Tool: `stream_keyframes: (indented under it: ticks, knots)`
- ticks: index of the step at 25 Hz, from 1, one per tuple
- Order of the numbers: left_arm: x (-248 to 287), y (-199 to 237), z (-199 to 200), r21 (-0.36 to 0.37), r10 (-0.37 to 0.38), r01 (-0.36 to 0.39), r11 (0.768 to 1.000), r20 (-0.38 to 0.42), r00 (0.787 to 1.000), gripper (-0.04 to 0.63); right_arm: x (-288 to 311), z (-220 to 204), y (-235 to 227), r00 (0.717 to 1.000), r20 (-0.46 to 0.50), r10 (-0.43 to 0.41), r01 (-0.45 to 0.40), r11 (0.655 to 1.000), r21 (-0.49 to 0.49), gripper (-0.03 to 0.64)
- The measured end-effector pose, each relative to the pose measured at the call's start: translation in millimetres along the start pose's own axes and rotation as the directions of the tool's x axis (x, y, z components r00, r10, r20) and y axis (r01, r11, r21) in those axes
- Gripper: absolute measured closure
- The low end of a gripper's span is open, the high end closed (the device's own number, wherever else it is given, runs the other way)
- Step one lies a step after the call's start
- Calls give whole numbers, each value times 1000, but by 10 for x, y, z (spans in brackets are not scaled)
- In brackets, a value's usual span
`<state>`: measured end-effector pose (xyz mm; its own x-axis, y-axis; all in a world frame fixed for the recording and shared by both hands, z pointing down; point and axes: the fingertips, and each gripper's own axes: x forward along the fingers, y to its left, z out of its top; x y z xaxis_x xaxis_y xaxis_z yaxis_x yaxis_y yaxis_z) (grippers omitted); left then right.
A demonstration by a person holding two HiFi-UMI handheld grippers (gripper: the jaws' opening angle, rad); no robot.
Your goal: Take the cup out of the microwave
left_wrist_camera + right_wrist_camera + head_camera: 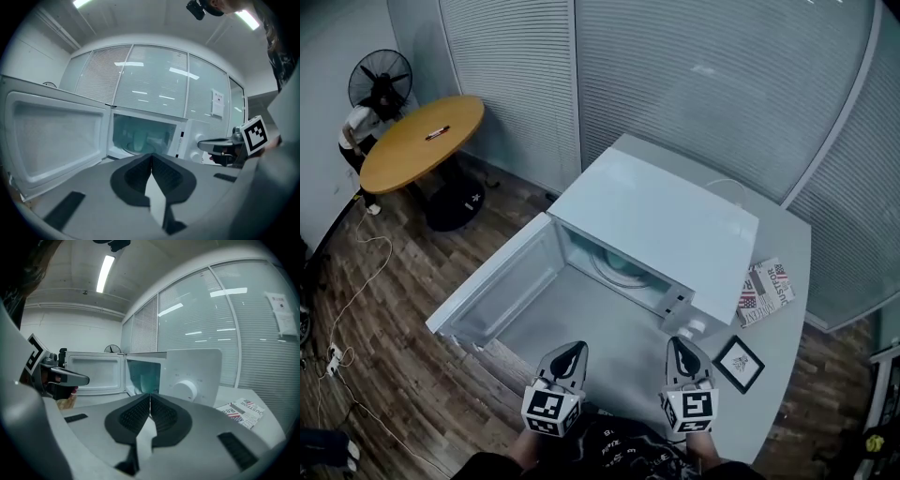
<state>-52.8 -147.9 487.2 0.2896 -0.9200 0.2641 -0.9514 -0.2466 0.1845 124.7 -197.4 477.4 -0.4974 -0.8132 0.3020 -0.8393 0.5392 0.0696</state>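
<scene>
A white microwave [661, 225] stands on the grey table [783, 375] with its door [492, 291] swung wide open to the left. Inside the lit cavity, the left gripper view shows a pale cup [139, 139] on the turntable. From the head view only the turntable's rim [614, 270] shows and the cup is hidden. My left gripper [571, 351] and right gripper [679, 343] hover side by side above the table's near edge, in front of the opening and apart from the microwave. Both are shut with nothing between the jaws, which the gripper views confirm [152, 157] [150, 397].
A printed magazine [764, 291] and a small black-framed picture [738, 364] lie on the table to the microwave's right. The control knob [185, 389] faces me. A round wooden table [422, 141] and a fan [380, 80] stand at the far left, with cables on the wooden floor.
</scene>
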Motion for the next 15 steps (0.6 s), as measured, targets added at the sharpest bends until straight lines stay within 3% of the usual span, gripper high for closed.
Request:
stream_keyframes:
  ticks: [5, 15]
  knots:
    - [167, 250, -10, 16, -58, 59, 998, -50, 997, 588, 212, 6, 105, 999, -13, -46, 47, 996, 76, 612]
    - [616, 612, 95, 69, -143, 147, 987, -58, 988, 588, 680, 88, 309, 994, -26, -111, 113, 987, 118, 611]
